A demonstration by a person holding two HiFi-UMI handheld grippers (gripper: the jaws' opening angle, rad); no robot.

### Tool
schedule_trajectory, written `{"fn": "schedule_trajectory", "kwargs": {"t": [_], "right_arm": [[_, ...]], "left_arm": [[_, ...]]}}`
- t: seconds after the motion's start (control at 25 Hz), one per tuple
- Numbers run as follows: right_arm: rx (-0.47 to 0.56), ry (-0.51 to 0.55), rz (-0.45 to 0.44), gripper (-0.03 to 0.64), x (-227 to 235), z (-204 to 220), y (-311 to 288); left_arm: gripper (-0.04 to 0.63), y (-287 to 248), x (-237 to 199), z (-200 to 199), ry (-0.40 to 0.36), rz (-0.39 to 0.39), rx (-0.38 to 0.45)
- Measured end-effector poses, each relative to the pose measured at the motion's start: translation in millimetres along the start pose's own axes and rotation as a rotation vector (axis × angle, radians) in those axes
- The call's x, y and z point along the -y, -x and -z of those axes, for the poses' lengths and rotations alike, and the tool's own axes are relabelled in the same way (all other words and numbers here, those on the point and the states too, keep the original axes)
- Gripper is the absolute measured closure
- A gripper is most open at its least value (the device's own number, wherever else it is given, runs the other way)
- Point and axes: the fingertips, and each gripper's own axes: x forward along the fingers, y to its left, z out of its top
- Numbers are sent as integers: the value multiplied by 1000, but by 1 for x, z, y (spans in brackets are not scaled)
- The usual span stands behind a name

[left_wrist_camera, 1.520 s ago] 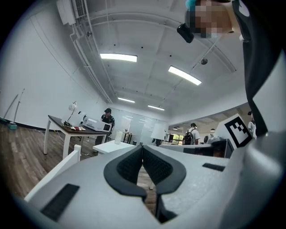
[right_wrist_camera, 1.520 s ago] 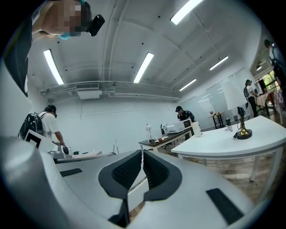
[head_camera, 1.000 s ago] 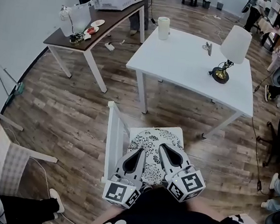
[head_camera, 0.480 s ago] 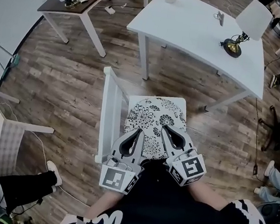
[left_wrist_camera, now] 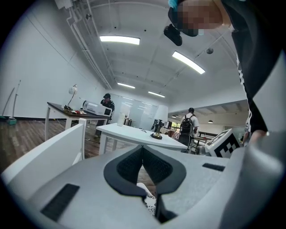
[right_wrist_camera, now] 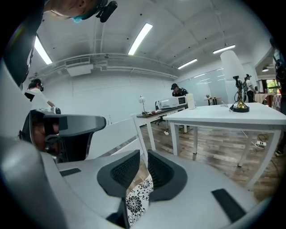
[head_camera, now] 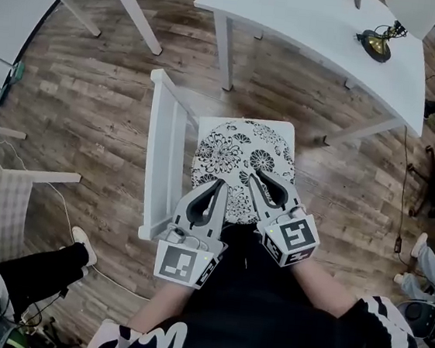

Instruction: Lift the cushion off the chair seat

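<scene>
We poise both tongs side by side above the near half of the floral cushion (head_camera: 239, 152) on the chair seat (head_camera: 286, 129): left tongs (head_camera: 218, 184) closed, right tongs (head_camera: 253, 176) just easing open, empty.

Open-plan office: white table (head_camera: 298, 15), ceiling strip lights (left_wrist_camera: 119, 40), wood-plank floor (head_camera: 91, 116).

Floral cushion (head_camera: 239, 152) on white chair (head_camera: 156, 162), left hand-held gripper (head_camera: 218, 184) and right hand-held gripper (head_camera: 257, 176) over its near edge.
</scene>
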Motion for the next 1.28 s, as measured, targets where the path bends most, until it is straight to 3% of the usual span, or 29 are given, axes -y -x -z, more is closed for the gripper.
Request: {"fn": "schedule_trajectory", "kwargs": {"t": [0.08,0.2,0.6,1.28], "right_arm": [[-26,-5,0,516,3,10,-6],[-72,2,1,499,6,27,-12],[-193,-14,37,488,21,76,-33],[-372,-65,73,472,50,173,-60]], "left_arm": [[590,-2,0,4,3,5,-5],[589,-4,0,10,5,8,-16],[591,-15,-9,38,10,-7,-103],[591,-22,-4,69,74,-20,-134]]}}
